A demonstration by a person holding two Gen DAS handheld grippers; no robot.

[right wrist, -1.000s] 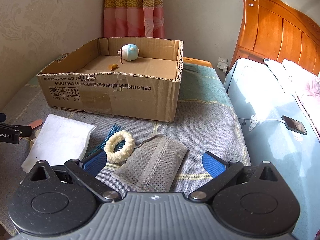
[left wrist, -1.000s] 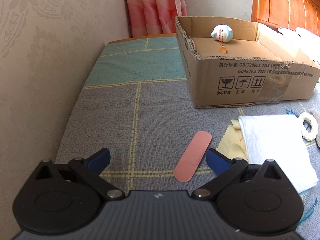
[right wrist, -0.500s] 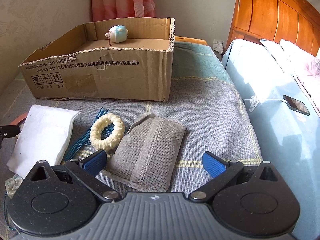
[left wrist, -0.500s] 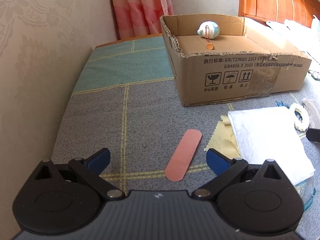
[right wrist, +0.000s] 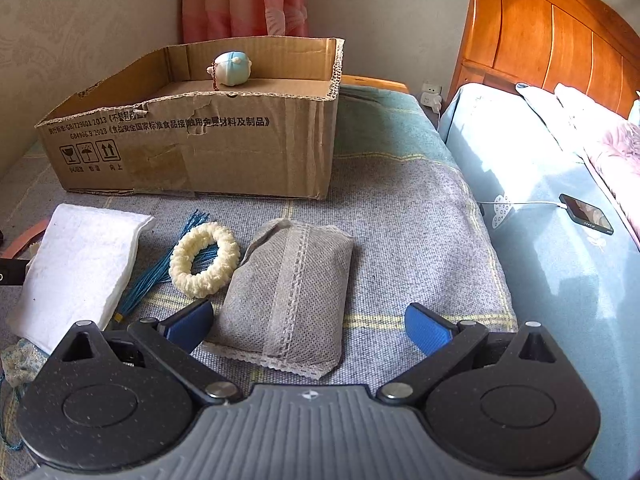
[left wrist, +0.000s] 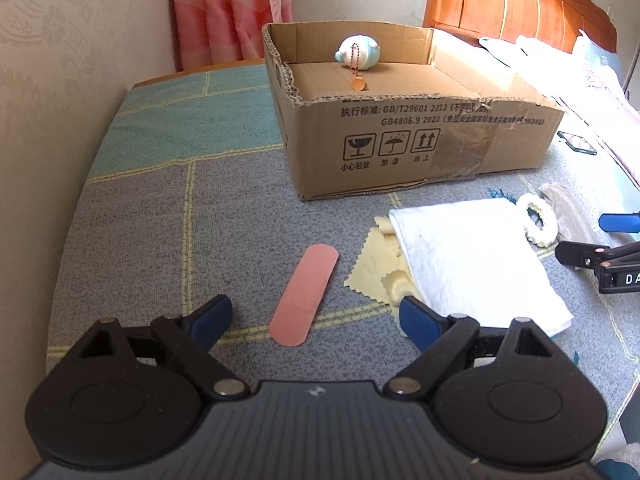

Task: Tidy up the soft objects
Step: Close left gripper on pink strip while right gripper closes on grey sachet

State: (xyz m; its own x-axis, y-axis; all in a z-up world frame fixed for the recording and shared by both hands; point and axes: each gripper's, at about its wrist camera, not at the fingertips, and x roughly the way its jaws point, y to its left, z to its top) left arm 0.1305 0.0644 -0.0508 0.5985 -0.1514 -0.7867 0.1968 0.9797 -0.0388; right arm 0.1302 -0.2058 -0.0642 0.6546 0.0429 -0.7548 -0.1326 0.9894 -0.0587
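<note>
A cardboard box (left wrist: pixel 420 148) stands on the grey checked cover, also in the right wrist view (right wrist: pixel 192 148), with a small blue-white plush keychain (left wrist: pixel 357 53) inside. My left gripper (left wrist: pixel 316 320) is open just above a pink strip (left wrist: pixel 305 294). Beside it lie a yellow cloth (left wrist: pixel 374 272) and a white folded towel (left wrist: pixel 476 256). My right gripper (right wrist: pixel 308 326) is open over the near end of a grey fabric pouch (right wrist: pixel 288 284). A cream scrunchie (right wrist: pixel 204 258) lies on blue strands (right wrist: pixel 160 270) left of the pouch.
A wall runs along the left. A pink curtain (left wrist: pixel 232 12) hangs behind the box. A bed with light blue sheet (right wrist: pixel 560 248) and wooden headboard (right wrist: pixel 552 36) is on the right, with a phone (right wrist: pixel 586 214) on a cable.
Both grippers have moved forward and lower toward the cover. The right one has closed in on the grey pouch; the left one has come nearer the pink strip. Both stay open.
</note>
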